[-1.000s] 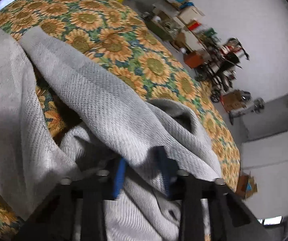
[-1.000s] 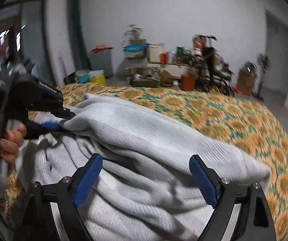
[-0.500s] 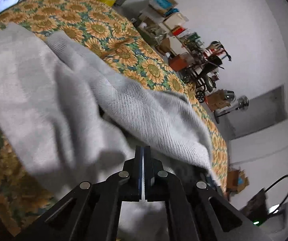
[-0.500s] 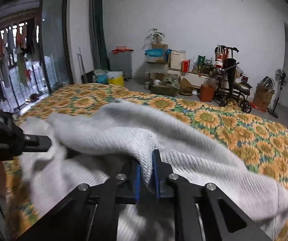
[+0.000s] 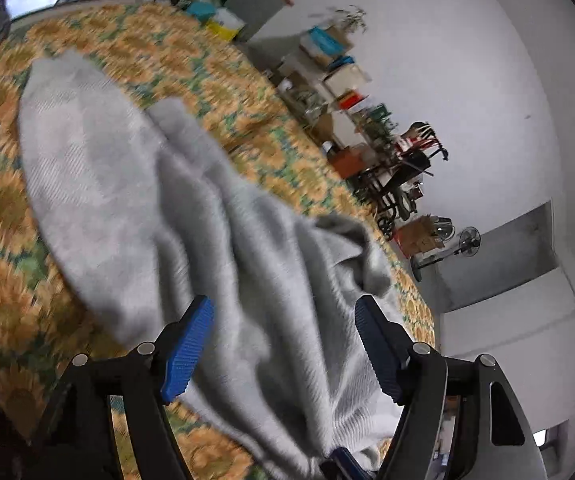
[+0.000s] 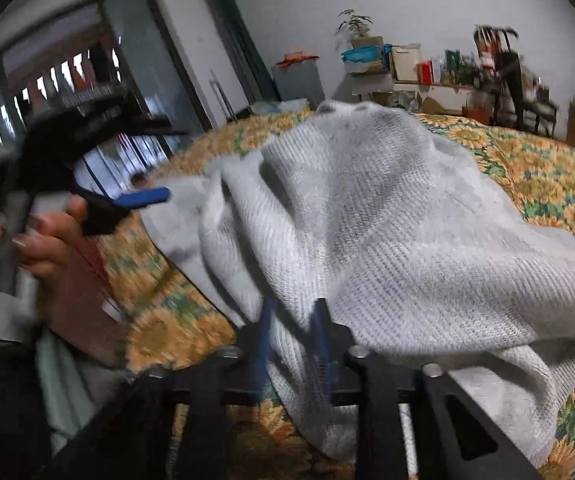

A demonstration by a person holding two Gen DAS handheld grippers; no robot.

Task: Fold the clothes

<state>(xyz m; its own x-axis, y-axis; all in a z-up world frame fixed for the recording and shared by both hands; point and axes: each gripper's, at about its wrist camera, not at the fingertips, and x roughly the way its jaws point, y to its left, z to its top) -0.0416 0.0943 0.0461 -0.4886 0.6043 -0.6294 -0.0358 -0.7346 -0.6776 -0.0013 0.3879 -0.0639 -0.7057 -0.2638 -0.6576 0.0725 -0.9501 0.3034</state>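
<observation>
Cluttered bedroom; sunflower-print bed (image 5: 135, 52) under grey knit sweater (image 5: 135, 200), bunched mid-bed. Left gripper (image 5: 283, 344) above sweater's near edge, jaws wide apart, holding nothing. Right gripper (image 6: 293, 344) at near hem, jaws pinched onto a fold. Mid-fold, probably; next, regrip with left. Person's hand (image 6: 43, 236) visible from right wrist only.

Left gripper (image 5: 283, 348): blue pads spread wide, gap between them unoccupied; the grey knit garment (image 5: 191, 216) lies below and ahead, blocking a straight path forward. Right gripper (image 6: 291, 344): fingers pinched on a fold, cloth draped over them. Sunflower bedspread (image 5: 135, 52) bare on the far side and at right (image 6: 543, 168). Cluttered shelves (image 6: 439, 76) line the far wall, well apart from the bed.
</observation>
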